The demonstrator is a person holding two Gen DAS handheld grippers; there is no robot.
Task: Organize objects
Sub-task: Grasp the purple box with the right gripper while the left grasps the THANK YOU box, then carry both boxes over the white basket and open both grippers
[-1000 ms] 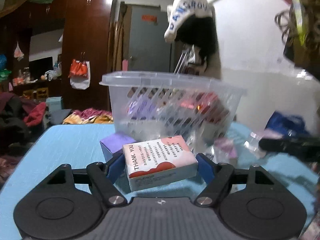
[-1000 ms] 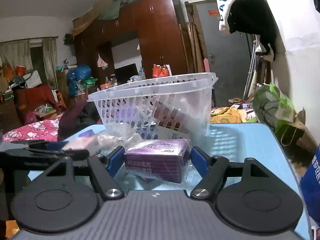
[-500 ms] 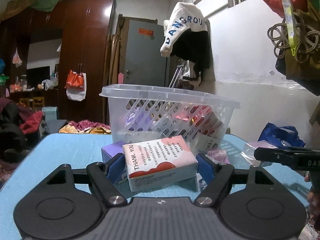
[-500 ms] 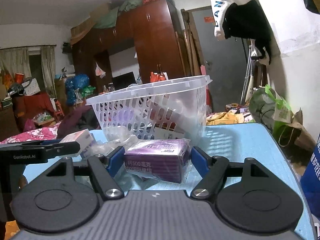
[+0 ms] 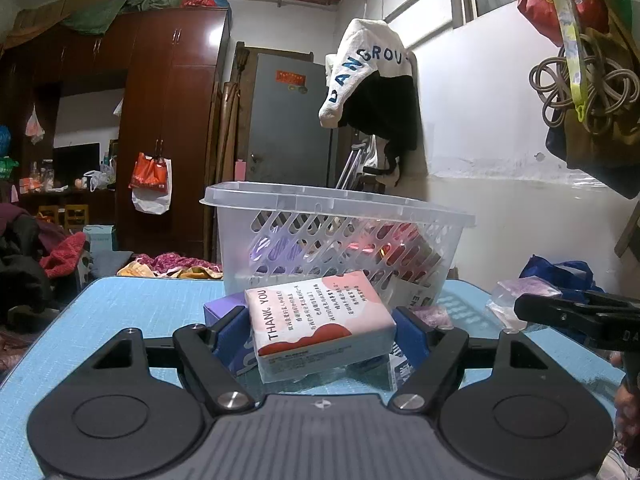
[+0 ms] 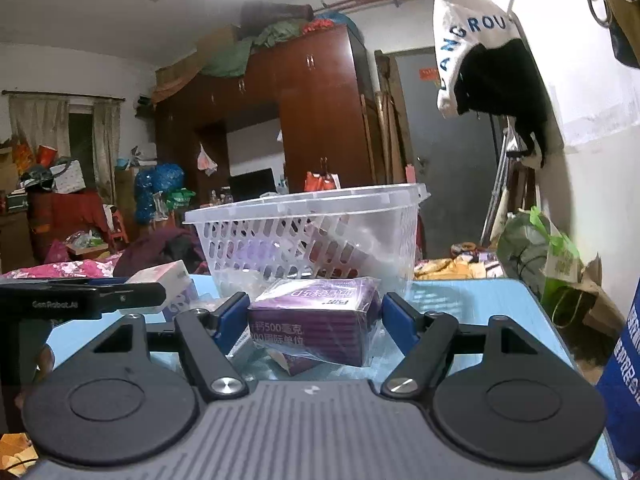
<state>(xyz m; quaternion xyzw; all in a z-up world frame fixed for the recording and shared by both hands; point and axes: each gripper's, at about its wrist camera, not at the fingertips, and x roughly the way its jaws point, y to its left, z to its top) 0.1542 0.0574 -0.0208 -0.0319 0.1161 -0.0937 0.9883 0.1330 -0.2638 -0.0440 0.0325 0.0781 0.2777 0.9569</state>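
Left gripper (image 5: 324,330) clamps a pink box (image 5: 320,322), right gripper (image 6: 314,314) a purple box (image 6: 316,320); neither is yet in the part-filled basket (image 5: 336,204) mid-bench (image 5: 132,304).

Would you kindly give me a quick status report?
Left gripper shut on pink box. Right gripper shut on purple box. Basket ahead, unobstructed.

Two boxes (image 5: 320,320) (image 6: 316,320) lie on the table (image 5: 132,300) before the basket (image 5: 336,232).

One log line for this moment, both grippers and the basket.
left gripper: shut on pink THANK YOU box | right gripper: shut on purple box | basket: partly filled, ahead
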